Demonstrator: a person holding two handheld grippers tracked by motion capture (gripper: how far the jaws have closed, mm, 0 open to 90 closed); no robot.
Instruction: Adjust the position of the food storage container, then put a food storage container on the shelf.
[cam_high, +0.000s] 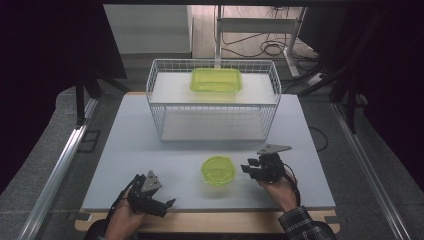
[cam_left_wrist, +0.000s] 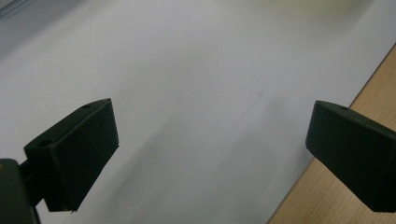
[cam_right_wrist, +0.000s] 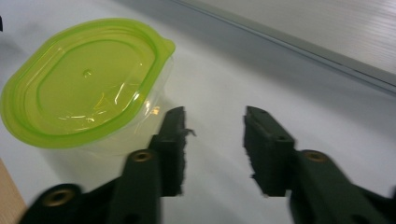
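A small clear tub with a lime-green lid (cam_high: 218, 170) stands on the white board near the front middle. My right gripper (cam_high: 247, 169) is just to its right, jaws pointing toward it. In the right gripper view the tub (cam_right_wrist: 84, 79) sits ahead and to the left of the right gripper (cam_right_wrist: 215, 135), whose jaws stand apart with only bare board between them; the left pad is close to the tub's wall but not on it. My left gripper (cam_high: 167, 204) rests at the front left edge. Its jaws (cam_left_wrist: 210, 135) are wide open over bare board.
A white wire basket (cam_high: 156, 95) stands at the back of the board, with a rectangular lime-green lidded container (cam_high: 216, 80) on its upper level. The wooden table edge (cam_left_wrist: 355, 186) runs along the front. Metal rails flank the table on both sides.
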